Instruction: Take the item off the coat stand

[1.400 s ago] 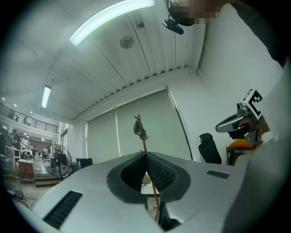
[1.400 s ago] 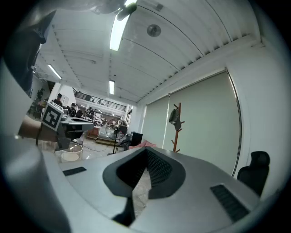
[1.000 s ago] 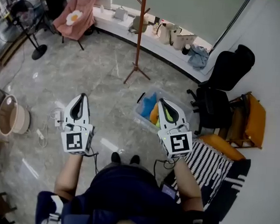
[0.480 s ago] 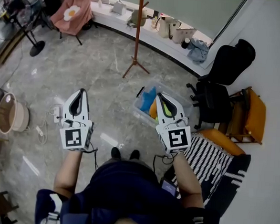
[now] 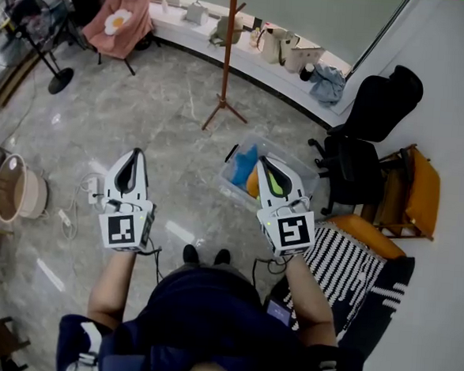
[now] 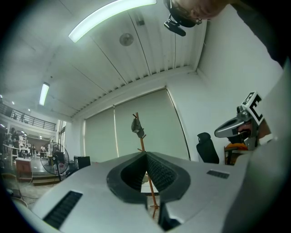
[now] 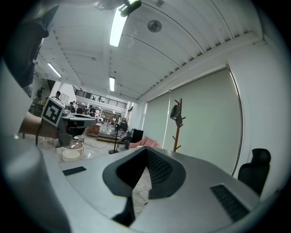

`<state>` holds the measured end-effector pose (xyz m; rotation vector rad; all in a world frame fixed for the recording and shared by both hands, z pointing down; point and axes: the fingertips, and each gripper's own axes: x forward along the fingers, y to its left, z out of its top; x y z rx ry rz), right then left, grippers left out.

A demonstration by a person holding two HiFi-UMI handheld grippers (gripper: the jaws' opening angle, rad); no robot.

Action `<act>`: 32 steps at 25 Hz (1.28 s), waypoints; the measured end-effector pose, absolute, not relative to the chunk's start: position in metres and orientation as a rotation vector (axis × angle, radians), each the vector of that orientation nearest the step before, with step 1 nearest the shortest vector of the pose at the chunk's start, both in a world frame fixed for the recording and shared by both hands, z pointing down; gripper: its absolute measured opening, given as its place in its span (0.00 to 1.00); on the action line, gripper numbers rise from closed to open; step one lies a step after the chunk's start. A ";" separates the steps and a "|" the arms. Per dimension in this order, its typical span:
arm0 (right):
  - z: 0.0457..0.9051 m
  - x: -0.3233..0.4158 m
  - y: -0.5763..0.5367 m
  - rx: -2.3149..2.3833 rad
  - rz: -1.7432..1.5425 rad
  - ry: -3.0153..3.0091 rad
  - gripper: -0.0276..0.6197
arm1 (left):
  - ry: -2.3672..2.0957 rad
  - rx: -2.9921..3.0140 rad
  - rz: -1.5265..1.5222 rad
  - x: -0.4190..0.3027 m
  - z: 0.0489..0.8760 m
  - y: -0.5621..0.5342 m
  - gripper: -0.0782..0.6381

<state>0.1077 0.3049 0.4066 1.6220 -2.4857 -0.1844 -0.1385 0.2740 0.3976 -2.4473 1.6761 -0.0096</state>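
Below the head camera, the left gripper (image 5: 135, 156) and right gripper (image 5: 264, 161) were held level over the marble floor, well apart from the coat stand (image 5: 227, 61). The stand's top ran out of the frame, so the hanging item could not be seen there. A clear bin (image 5: 289, 155) lay partly hidden behind the right gripper.

Through the left gripper view, that gripper (image 6: 146, 154) was clenched on nothing. Its body covered the stand's lower pole, while the grey item (image 6: 137, 127) hung near the top, too small to identify.

Across the right gripper view, the right gripper (image 7: 146, 150) was likewise clenched and empty. The grey item (image 7: 175, 112) hung on the stand's upper pegs, far off, and the stand's base was hidden behind the gripper.
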 end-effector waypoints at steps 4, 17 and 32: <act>0.407 0.108 0.303 1.620 -0.169 -2.495 0.07 | 1.676 -2.457 -0.005 -0.136 0.399 0.272 0.14; 0.405 0.107 0.299 1.593 -0.182 -2.514 0.07 | 1.611 -2.511 0.024 -0.122 0.395 0.265 0.15; 0.400 0.111 0.294 1.582 -0.185 -2.539 0.07 | 1.516 -2.551 0.023 -0.096 0.384 0.255 0.53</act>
